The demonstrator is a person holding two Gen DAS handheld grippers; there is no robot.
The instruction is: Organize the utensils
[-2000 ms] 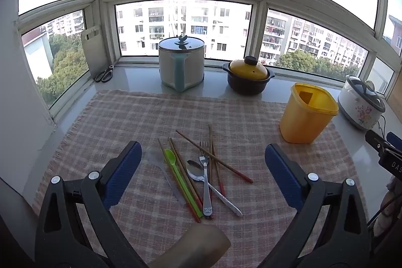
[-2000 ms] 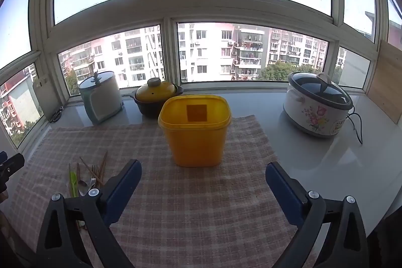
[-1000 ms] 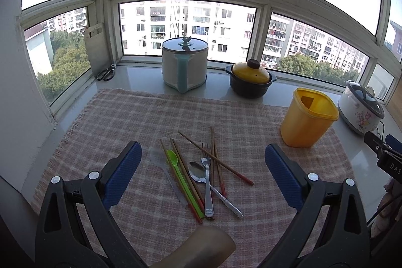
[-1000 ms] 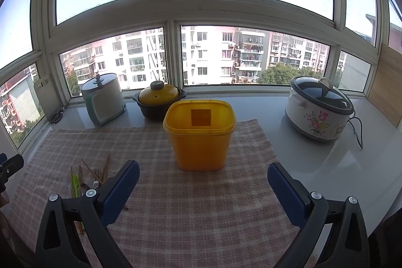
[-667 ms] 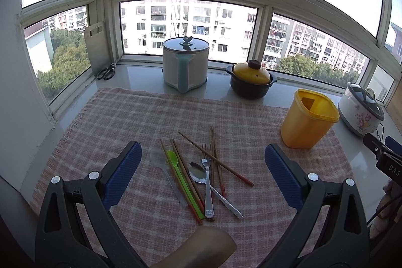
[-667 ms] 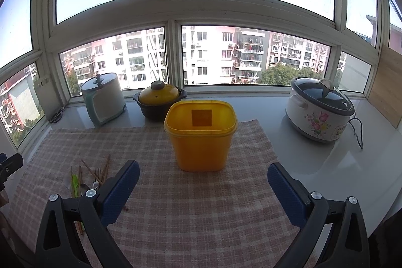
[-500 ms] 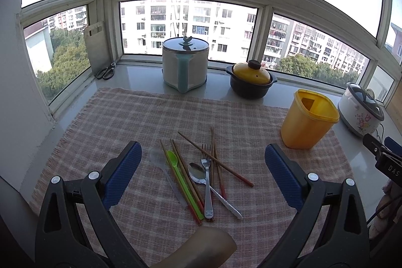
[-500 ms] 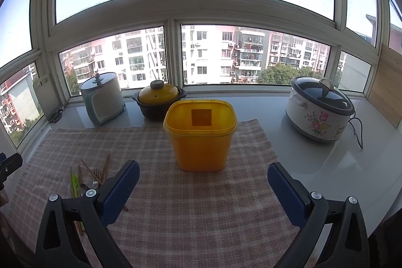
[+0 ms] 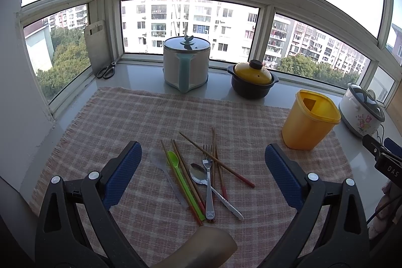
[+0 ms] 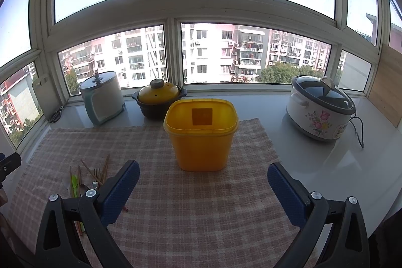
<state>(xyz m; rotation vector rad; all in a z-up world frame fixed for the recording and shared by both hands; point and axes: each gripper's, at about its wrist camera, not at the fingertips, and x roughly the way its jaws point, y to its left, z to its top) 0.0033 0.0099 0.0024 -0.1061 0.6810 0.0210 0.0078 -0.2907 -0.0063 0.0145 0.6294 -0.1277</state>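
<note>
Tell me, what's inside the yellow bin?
The yellow bin looks empty: the right wrist view shows only bare yellow inner walls and a square label patch showing on the back wall. Its very bottom is hidden behind the front wall, so something small there cannot be ruled out.

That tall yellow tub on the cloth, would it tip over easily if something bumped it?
Probably yes. The yellow tub stands upright, taller than wide, and narrows toward its base. It looks empty and thin-walled, so likely light. The checked cloth may grip its base, favouring tipping over sliding.

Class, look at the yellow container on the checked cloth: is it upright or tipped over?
Upright. The yellow container stands on its base on the checked cloth, open mouth facing up, no lid on it.
</note>
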